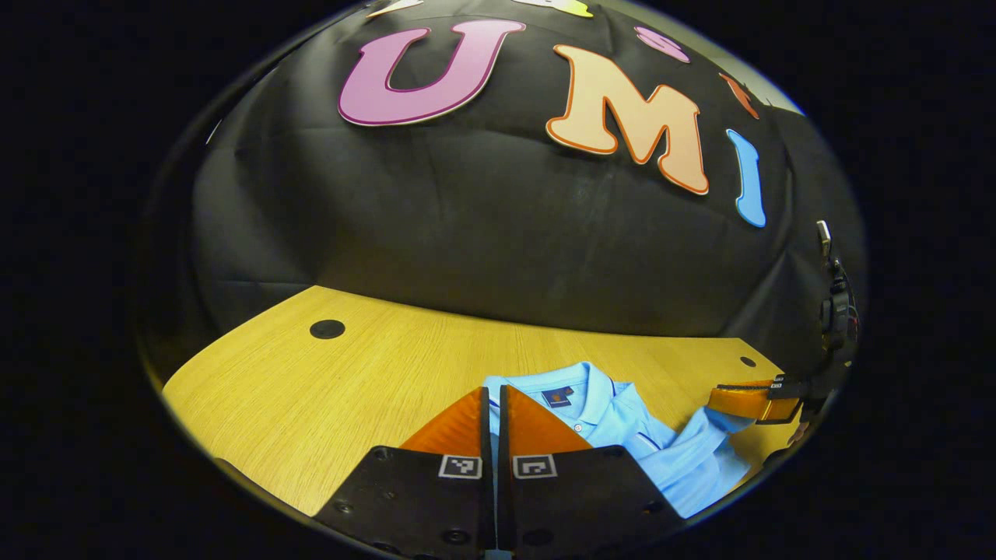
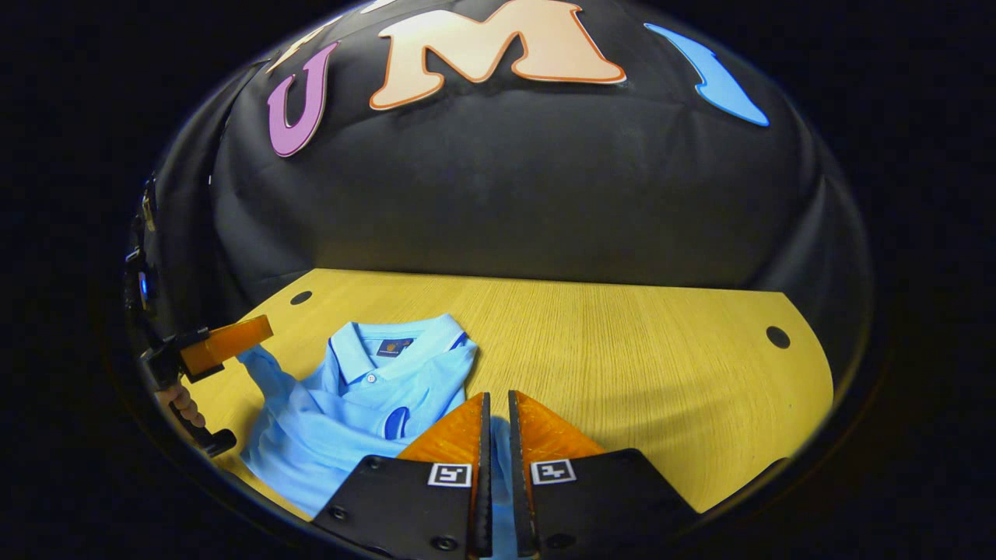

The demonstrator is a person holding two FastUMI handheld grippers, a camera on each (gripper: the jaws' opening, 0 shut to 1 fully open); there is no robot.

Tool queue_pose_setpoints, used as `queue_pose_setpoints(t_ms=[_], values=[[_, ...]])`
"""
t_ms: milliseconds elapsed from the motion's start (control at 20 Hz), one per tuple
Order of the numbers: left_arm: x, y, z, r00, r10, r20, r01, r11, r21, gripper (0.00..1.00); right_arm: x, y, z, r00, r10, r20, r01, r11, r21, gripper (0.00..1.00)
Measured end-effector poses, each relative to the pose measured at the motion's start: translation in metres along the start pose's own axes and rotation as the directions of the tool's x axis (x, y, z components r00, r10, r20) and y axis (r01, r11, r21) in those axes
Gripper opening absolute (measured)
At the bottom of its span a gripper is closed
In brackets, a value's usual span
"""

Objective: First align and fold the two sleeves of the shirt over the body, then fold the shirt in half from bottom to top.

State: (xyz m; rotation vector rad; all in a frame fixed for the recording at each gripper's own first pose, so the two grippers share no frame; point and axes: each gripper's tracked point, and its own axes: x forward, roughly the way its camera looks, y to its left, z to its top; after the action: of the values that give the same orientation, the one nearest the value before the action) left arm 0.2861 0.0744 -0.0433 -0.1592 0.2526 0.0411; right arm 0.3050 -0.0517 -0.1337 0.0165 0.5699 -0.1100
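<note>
two holes [image 2: 777, 337] dot table [image 2: 638, 350].

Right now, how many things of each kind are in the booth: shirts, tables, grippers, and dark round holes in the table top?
Light blue polo shirt: 1
Yellow wooden table: 1
Grippers: 2, left gripper and right gripper
Dark round holes in the table top: 2
Total: 6
</note>
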Motion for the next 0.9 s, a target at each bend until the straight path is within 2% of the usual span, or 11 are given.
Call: queue_pose_setpoints(t_ms=[50,100,150,200,250,400,450,600,900], values=[[-0.002,0.000,0.001,1.000,-0.001,-0.003,0.001,1.000,0.003,0.01,-0.002,0.005,0.003,1.000,0.014,0.010,-0.014,1.000,0.002,0.13],[-0.007,0.000,0.002,1.000,-0.004,-0.008,0.004,1.000,0.008,0.04,-0.006,0.010,0.003,1.000,0.029,0.012,-0.029,1.000,0.004,0.18],[-0.008,0.000,0.002,1.000,-0.005,-0.012,0.005,1.000,0.010,0.03,-0.011,0.013,0.004,0.999,0.040,0.018,-0.040,0.999,0.002,0.45],[-0.012,0.001,0.000,1.000,-0.005,-0.028,0.005,1.000,0.024,0.22,-0.021,0.014,0.011,0.999,0.042,0.023,-0.042,0.999,-0.004,0.71],[-0.018,0.001,-0.001,0.999,-0.002,-0.040,0.004,0.999,0.047,0.27,-0.021,0.013,0.008,0.999,0.033,0.031,-0.033,0.999,-0.018,0.98],[-0.041,0.003,0.011,1.000,0.020,0.015,-0.022,0.993,0.117,0.93,-0.040,0.010,0.012,0.998,0.018,0.065,-0.015,0.999,-0.050,0.97],[-0.053,0.002,0.016,0.999,0.021,0.030,-0.025,0.990,0.137,0.99,-0.049,0.011,0.011,0.997,0.023,0.073,-0.020,0.999,-0.050,0.97],[-0.087,-0.007,0.020,0.998,0.000,0.055,-0.008,0.987,0.158,0.94,-0.083,0.008,0.007,0.994,0.036,0.104,-0.029,0.997,-0.070,0.96],[-0.149,-0.013,0.001,0.995,-0.019,0.093,0.005,0.988,0.152,0.94,-0.172,0.005,-0.011,0.972,0.077,0.223,-0.063,0.996,-0.067,0.96]])
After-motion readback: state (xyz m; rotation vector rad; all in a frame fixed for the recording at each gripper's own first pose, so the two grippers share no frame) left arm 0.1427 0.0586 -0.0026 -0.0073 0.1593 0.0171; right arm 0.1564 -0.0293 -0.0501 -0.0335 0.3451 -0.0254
